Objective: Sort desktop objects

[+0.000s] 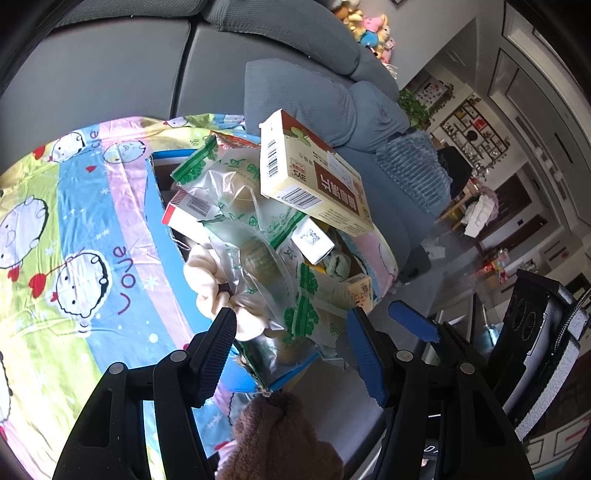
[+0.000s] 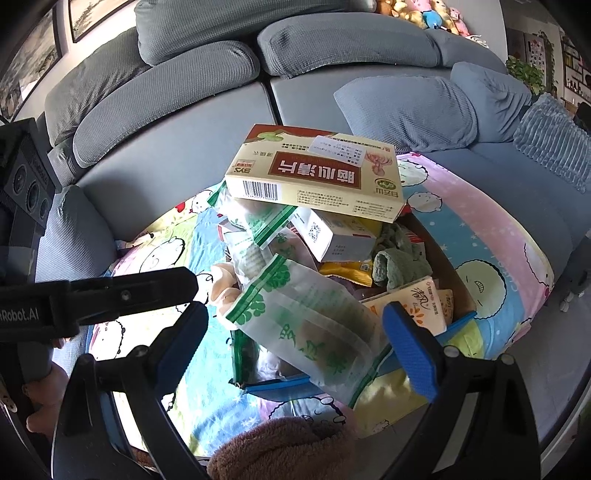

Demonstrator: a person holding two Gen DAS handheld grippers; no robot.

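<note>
Home living room: grey sofa [image 2: 221, 96], plush toys [image 1: 373, 29].

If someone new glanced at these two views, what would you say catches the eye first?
The cream medicine box perched on top of an overfull blue box of packets and zip bags. Beneath lies a bright cartoon-print cloth, with a grey sofa behind. Both the left gripper and right gripper are open.
</note>
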